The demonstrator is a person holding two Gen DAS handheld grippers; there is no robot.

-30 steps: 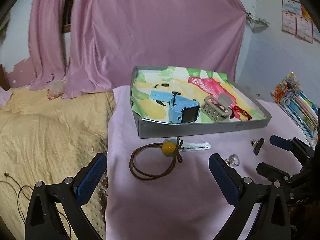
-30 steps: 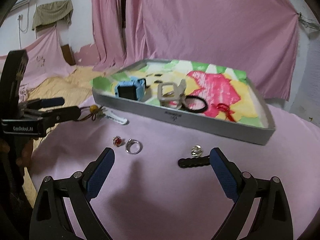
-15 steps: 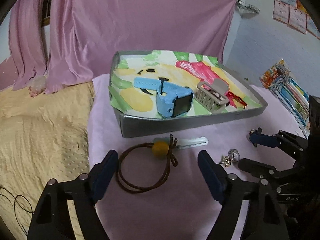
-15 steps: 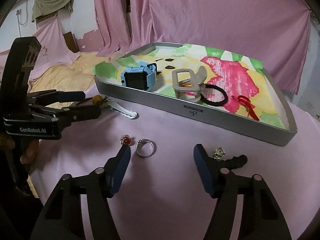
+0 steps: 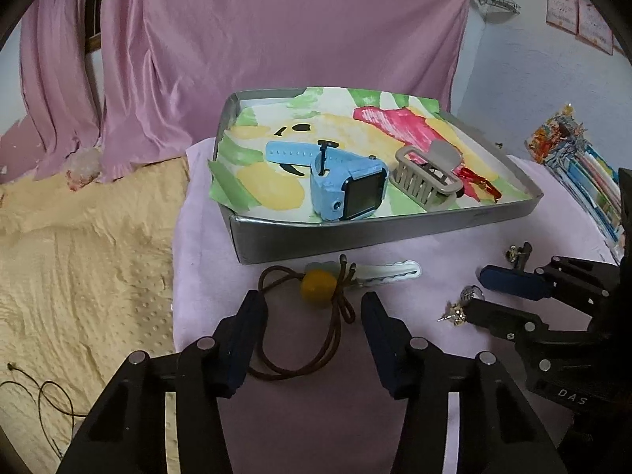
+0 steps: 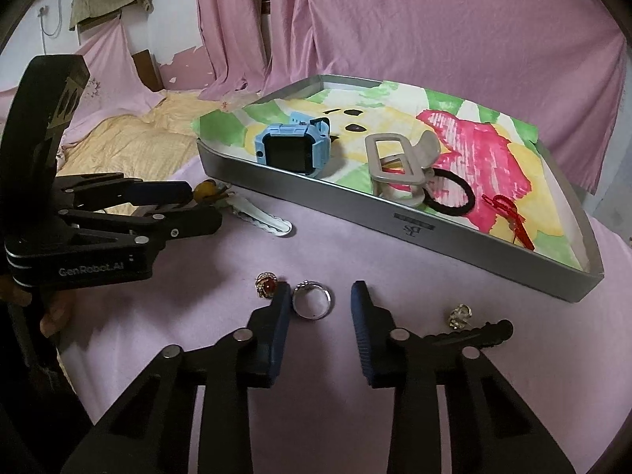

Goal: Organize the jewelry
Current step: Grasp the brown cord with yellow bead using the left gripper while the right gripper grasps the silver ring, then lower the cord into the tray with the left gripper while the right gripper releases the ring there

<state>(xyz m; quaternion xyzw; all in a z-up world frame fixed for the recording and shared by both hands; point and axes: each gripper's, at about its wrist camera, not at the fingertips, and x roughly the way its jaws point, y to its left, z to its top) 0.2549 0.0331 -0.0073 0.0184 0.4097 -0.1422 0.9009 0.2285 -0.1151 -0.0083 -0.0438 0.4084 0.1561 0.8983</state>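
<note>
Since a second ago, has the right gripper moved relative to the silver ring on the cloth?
Yes. The right gripper has come forward toward the silver ring, which now lies between its narrowed, open fingertips, near the left one.

Shiny metal ring (image 6: 312, 304), matt cloth (image 6: 355, 414)

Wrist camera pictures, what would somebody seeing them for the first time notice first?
Probably the grey tray with its bright painted lining, holding a blue watch, a beige hair claw and a black hair tie. Next, the open right gripper low over the pink cloth, a silver ring between its fingers. To the left, the open left gripper is at a brown cord with a yellow bead.
</note>
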